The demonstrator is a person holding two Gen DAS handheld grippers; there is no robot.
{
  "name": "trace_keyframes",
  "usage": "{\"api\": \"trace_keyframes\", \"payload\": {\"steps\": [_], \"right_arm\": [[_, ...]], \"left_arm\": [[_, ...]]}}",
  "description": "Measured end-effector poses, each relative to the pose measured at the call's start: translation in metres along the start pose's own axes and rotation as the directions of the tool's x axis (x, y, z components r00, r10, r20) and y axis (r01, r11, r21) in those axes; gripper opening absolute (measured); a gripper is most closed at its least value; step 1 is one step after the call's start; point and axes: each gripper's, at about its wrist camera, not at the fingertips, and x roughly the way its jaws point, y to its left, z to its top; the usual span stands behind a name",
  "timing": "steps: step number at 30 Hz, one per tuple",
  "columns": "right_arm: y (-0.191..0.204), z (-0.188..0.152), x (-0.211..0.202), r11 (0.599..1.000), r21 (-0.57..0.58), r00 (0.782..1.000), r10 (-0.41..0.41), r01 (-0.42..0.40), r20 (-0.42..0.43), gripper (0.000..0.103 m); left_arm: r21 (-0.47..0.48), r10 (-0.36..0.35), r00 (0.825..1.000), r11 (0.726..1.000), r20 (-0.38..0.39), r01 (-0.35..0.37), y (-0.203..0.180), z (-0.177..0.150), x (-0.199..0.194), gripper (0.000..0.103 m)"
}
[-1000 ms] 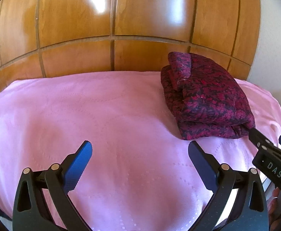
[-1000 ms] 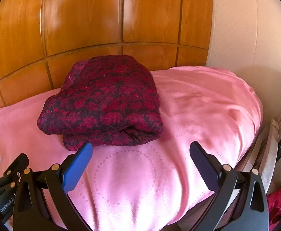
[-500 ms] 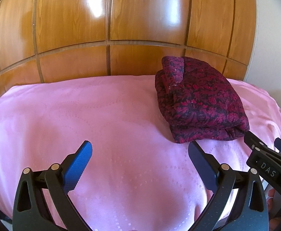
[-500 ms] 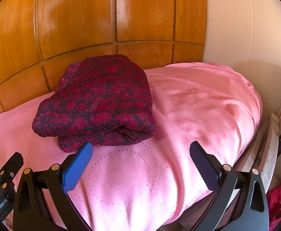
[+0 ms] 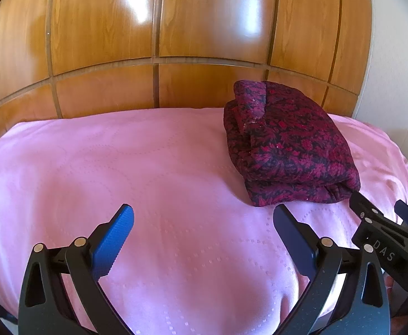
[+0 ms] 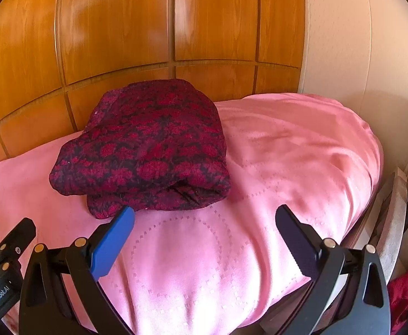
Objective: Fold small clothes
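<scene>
A dark red, floral-patterned knit garment (image 6: 148, 150) lies folded in a thick bundle near the far edge of the pink quilted bedspread (image 6: 287, 162), by glossy wooden panels (image 5: 204, 28). The left gripper (image 5: 204, 240) and right gripper (image 6: 204, 240) both gape wide, empty, above the cover. Their bodies read "DAS" and, seemingly, "GenRobot.AI".

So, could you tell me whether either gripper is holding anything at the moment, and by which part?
Nothing is held. The left gripper and right gripper are both open over the pink bedspread, clear of the folded garment.
</scene>
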Motion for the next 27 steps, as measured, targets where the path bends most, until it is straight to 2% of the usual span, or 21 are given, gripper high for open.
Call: {"api": "trace_keyframes", "payload": {"steps": [24, 27], "right_arm": [[0.002, -0.005, 0.008, 1.0, -0.007, 0.999, 0.021, -0.021, -0.028, 0.101], [0.003, -0.006, 0.008, 0.999, -0.023, 0.999, 0.024, -0.025, -0.026, 0.101]], "left_arm": [[-0.001, 0.007, 1.0, 1.0, 0.015, -0.007, 0.003, 0.001, 0.003, 0.099], [0.002, 0.018, 1.0, 1.0, -0.003, -0.018, 0.005, -0.001, 0.009, 0.099]]}}
